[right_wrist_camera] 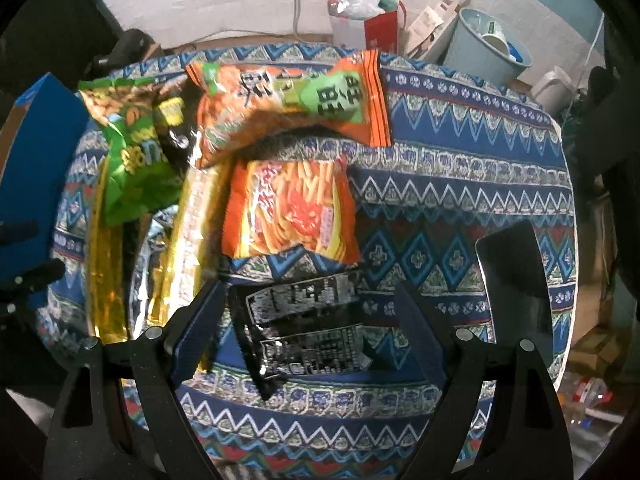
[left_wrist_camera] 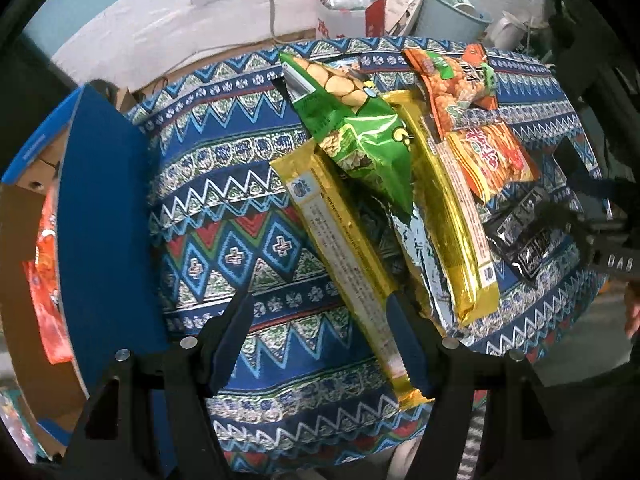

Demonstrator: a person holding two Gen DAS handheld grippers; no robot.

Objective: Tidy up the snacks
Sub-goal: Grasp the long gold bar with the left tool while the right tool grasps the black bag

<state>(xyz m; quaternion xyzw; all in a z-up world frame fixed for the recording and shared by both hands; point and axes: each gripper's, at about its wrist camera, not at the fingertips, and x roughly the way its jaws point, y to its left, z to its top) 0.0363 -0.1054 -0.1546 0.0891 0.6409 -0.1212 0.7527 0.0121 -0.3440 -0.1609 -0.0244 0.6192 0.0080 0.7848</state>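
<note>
A pile of snack packs lies on the patterned tablecloth. My left gripper is open above the cloth, its right finger touching a long gold pack. A green biscuit bag lies across the gold packs; a second gold pack is beside it. Orange snack bags lie farther right. My right gripper is open around a black snack pack on the cloth, the jaws on either side and apart from it. An orange fries bag and an orange-green bag lie beyond.
A blue cardboard box stands open at the table's left edge with red packs inside. A dark flat phone lies on the cloth's right side. A bucket, bags and wall sockets are behind the table.
</note>
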